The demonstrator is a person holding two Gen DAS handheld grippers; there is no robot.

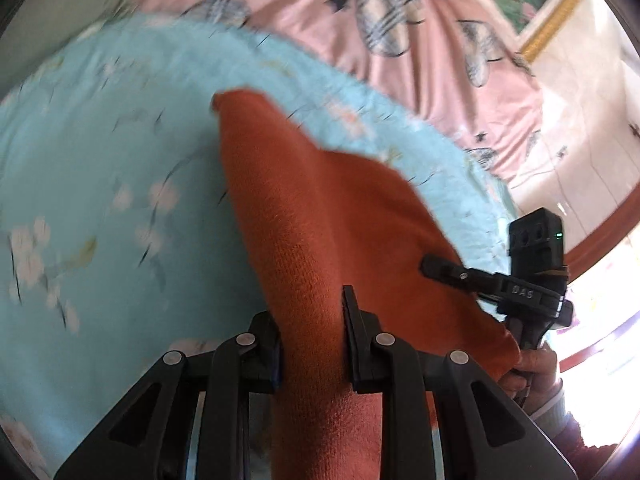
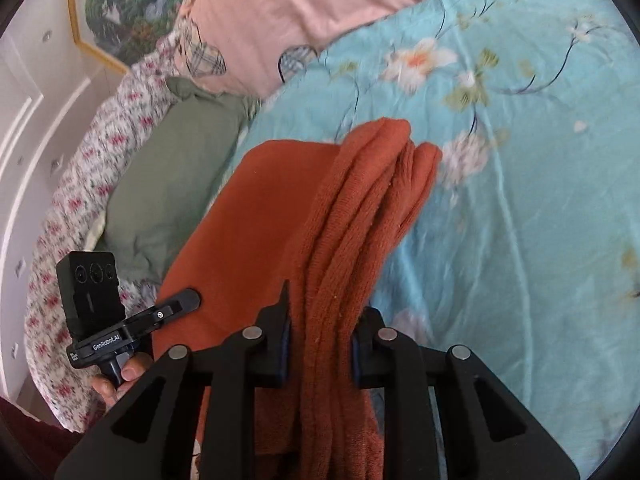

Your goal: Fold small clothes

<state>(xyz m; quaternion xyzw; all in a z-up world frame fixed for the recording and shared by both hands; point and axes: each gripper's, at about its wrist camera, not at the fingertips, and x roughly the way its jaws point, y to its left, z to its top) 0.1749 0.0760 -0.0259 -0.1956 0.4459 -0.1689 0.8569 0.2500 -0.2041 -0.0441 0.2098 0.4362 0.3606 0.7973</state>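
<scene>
Both grippers are clamped on the same rust-orange knitted garment (image 1: 320, 208), which hangs lifted above the turquoise floral bedspread (image 1: 100, 160). In the left wrist view the left gripper (image 1: 312, 344) pinches a narrow band of the knit at the lower centre of the frame, pads pressed against the cloth from both sides. The fabric fans out from there toward the upper centre, where a loose corner points at the pink duvet (image 1: 400, 60). In the right wrist view the right gripper (image 2: 320, 340) is closed on a bunched roll of several layers, again at the lower centre, while a flatter panel spreads to the left of it.

The main risk, as I judge it, lies in that bunched hold. The right pads bite on a thick, rounded stack, so the inner layers may slide out if the hands pull apart or swing quickly, and the fold would then land crooked.

The left hold takes only a thin strip near the edge. A soft, stretchy knit can creep out of such a pinch under its own weight.

The free corner could also fold under itself when the garment is lowered, or drag across the bedspread and wrinkle.

The green pillow (image 2: 172, 176) at the middle left of the right wrist view lies near enough to catch a trailing edge.
</scene>
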